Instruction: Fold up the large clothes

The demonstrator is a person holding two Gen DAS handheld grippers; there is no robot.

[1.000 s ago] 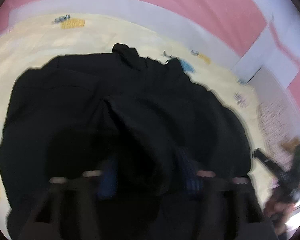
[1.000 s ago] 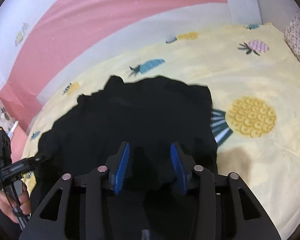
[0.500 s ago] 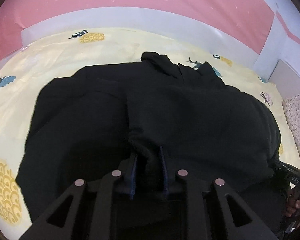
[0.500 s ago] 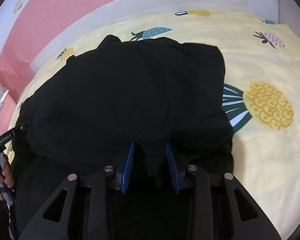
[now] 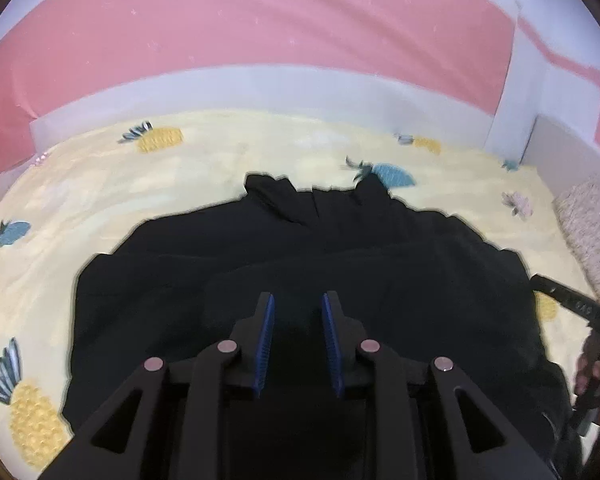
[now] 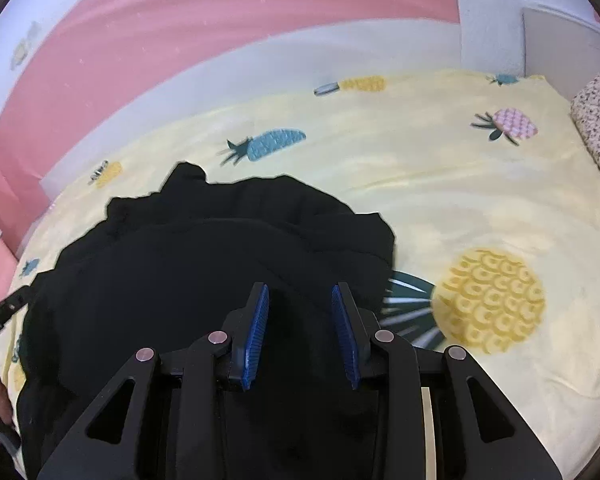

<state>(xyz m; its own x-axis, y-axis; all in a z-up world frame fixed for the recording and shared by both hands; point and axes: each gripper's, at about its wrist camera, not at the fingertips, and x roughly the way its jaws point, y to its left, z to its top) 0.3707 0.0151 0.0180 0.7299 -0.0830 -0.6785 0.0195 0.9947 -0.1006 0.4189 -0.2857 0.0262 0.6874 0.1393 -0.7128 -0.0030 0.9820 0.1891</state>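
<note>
Two hand-held grippers, both spread and empty, hover over one black garment (image 5: 300, 264) on the bed.
Left hand-held gripper (image 5: 298, 312) and right hand-held gripper (image 6: 300, 306) each show blue pads parted, gripping nothing. Garment lies folded on the pineapple-print yellow sheet (image 6: 440, 168). Only the right view shows the big yellow pineapple (image 6: 492, 300) just beside the cloth; each view catches the other tool at its edge.
</note>
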